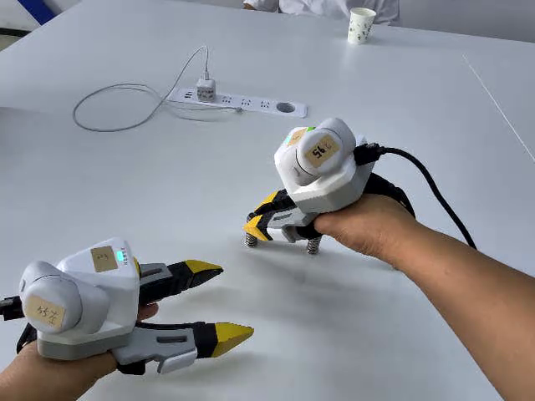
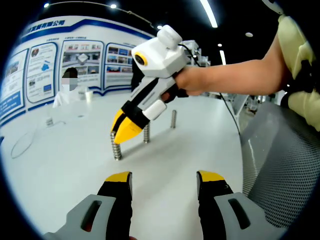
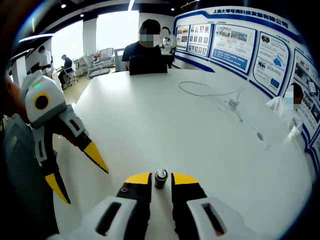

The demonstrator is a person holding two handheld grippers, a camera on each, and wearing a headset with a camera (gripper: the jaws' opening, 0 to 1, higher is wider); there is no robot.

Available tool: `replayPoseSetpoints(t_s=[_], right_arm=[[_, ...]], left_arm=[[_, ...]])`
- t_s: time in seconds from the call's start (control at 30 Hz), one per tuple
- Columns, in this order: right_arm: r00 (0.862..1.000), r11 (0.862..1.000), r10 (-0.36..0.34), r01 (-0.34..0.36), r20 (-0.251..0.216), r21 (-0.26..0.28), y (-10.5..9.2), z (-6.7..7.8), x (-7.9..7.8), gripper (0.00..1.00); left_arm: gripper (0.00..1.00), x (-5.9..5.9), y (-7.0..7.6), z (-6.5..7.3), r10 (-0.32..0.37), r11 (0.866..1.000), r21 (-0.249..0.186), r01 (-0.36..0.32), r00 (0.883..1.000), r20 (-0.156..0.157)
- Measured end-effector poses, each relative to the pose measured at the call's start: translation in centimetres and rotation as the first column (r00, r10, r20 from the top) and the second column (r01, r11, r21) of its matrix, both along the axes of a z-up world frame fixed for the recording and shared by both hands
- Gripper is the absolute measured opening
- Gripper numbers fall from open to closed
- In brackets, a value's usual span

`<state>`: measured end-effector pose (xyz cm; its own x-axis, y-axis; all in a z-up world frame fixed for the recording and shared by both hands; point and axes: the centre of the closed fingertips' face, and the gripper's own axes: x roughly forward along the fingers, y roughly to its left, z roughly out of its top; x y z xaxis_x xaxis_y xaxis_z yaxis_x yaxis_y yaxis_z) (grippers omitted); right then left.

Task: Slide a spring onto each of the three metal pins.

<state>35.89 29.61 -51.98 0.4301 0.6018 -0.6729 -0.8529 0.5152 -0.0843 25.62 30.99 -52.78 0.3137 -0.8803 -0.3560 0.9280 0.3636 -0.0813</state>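
- The right hand (image 1: 368, 227) grips its tool from behind. The forearm enters from the lower right and the tool is pitched nose-down toward the table (image 1: 167, 192).
- The right claw (image 1: 255, 227) is clenched on the top of the first spring (image 3: 160, 178), with one jaw tip against each side of it.
- Three springs stand upright in a row on the table. The second spring (image 2: 146, 133) and the third spring (image 2: 173, 119) stand behind the first, clear of both claws.
- The left hand (image 1: 50, 376) holds its tool low at the near left, roughly level and aimed toward the springs.
- The left claw (image 1: 219, 301) is released, with its jaws wide apart, well apart from the springs.
- A power strip (image 1: 238, 102) and a paper cup (image 1: 361, 25) sit on the far side of the table.
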Motion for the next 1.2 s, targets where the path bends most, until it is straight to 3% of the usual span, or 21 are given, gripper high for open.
replayPoseSetpoints(t_s=[1.2], right_arm=[[1.000,1.000,-0.024,0.023,0.011,0.015,-2.2,0.0,-3.0,0.20]], left_arm=[[0.54,0.2,-0.3,0.0,0.004,1.000,-0.004,-0.004,1.000,-0.004]])
